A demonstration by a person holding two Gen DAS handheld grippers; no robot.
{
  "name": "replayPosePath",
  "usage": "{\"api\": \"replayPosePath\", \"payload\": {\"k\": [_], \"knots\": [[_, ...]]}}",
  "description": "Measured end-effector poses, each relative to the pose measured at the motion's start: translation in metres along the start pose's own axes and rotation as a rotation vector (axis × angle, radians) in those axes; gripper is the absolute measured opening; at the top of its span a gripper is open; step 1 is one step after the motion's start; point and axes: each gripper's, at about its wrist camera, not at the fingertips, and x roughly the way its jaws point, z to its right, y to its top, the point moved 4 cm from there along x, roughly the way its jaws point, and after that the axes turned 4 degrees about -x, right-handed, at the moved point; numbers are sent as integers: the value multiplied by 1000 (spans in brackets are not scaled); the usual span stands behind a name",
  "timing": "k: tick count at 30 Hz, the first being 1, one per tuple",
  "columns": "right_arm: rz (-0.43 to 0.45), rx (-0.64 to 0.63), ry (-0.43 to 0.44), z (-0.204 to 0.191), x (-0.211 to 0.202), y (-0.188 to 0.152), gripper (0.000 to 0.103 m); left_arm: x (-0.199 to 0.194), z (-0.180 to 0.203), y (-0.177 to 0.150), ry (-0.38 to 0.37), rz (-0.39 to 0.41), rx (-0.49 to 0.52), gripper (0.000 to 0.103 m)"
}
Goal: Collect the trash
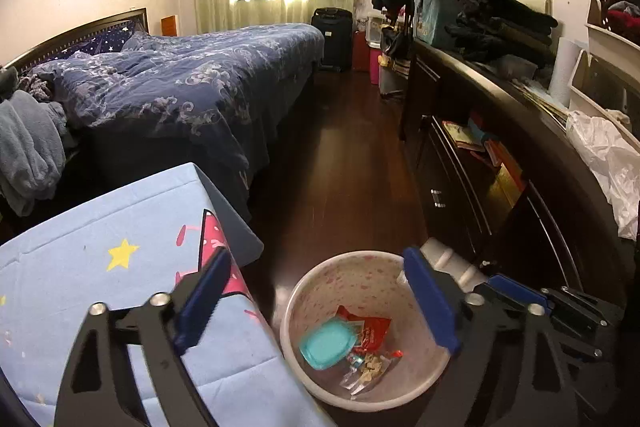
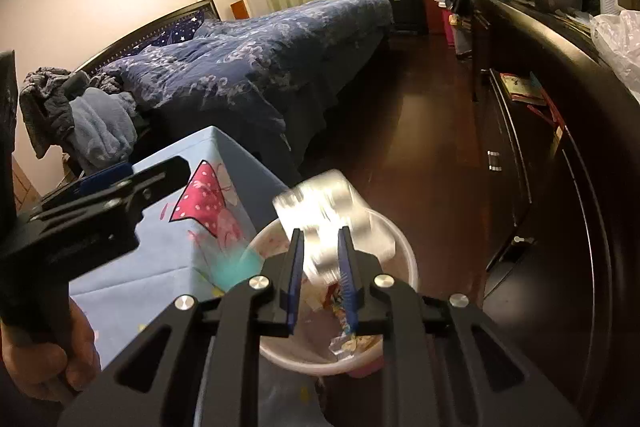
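A: Bin (image 1: 362, 331) status? Teal lid (image 1: 328, 343), red wrapper (image 1: 370, 333) inside.
B: Left claw (image 1: 320, 311) wide, empty. Right claw (image 2: 320, 281) narrow around clear bottle (image 2: 326, 217), 12 o'clock over the bin; drop pending.

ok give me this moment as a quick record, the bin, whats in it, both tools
bin: pale round bin on dark floor, beside star-print blue cloth
in bin: teal lid, red wrapper, clear packet
left tool: open, empty, over the bin
right tool: narrow gap, blurred clear plastic item at its tips over the bin; grip unclear
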Motion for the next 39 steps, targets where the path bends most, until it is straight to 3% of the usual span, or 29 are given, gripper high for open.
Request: {"api": "replayPosePath", "payload": {"k": [2, 15, 20, 21, 22, 26, 31, 39], "knots": [[4, 4, 2, 0, 1, -1, 33, 0, -2, 0, 8, 7, -2, 97], [-13, -5, 18, -18, -3, -6, 39, -26, -26, 1, 39, 57, -36, 99], [-6, -28, 48, -43, -10, -7, 45, -44, -43, -3, 74, 73, -49, 99], [-2, -36, 55, -50, -12, -8, 51, -47, -48, -4, 87, 77, -53, 99], [5, -46, 62, -58, -14, -8, 57, -52, -56, -6, 109, 82, -59, 99], [16, -80, 95, -93, -19, -11, 67, -64, -84, -16, 152, 78, -95, 99], [25, -140, 112, -151, -17, -22, 91, -87, -135, -37, 241, 84, -146, 99], [-58, -248, 199, -260, 15, -54, 98, -119, -252, -92, 417, 54, -311, 99]]}}
